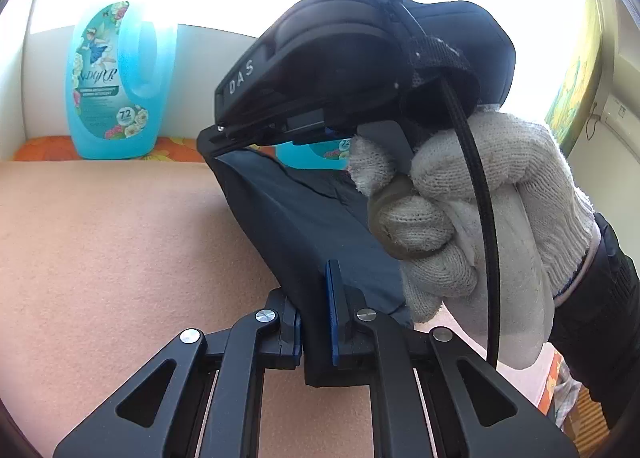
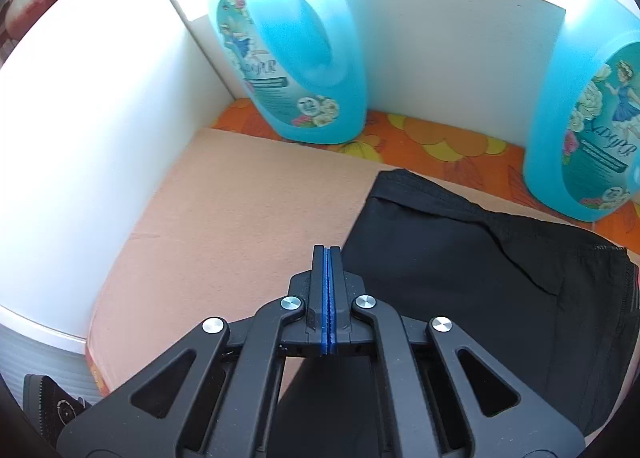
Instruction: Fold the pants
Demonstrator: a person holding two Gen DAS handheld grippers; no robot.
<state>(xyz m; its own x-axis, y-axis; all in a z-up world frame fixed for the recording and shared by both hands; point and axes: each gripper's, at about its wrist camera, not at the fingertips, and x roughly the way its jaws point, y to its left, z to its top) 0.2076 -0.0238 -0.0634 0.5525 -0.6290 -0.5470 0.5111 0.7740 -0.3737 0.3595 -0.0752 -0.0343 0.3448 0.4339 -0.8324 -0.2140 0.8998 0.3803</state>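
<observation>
Left claw (image 1: 316, 322) first: its blue pads sit nearly together with a fold of the dark pants (image 1: 304, 218) pinched between them, so it has a firm hold on the cloth. From that pinch the fabric runs up and away ahead of the claw in a taut band, lifted clear of the peach-coloured worktop (image 1: 100, 250) that spreads out to the claw's left.

The far end of that band goes into the right claw (image 1: 218, 138), seen here from the side up ahead of the left one; its tip clamps the upper edge of the pants. Behind it and to the right, a hand (image 1: 472, 226) in a white knitted glove grips the black handle, fist closed, a black sleeve trailing off lower right and a black cable running down over the knuckles. Beyond the left claw, to its left, stands a blue detergent bottle (image 1: 116, 86) on a flowered cloth.

Now the right wrist view: the right claw (image 2: 328, 254) points steeply down, blue pads fully pressed together. Dark cloth runs under its frame, though where it meets the pads is hidden here. The rest of the pants (image 2: 460, 266) lies flat on the worktop to the claw's right. Ahead of the claw stand two blue bottles, one slightly left (image 2: 296, 58), one far right (image 2: 592, 130).
</observation>
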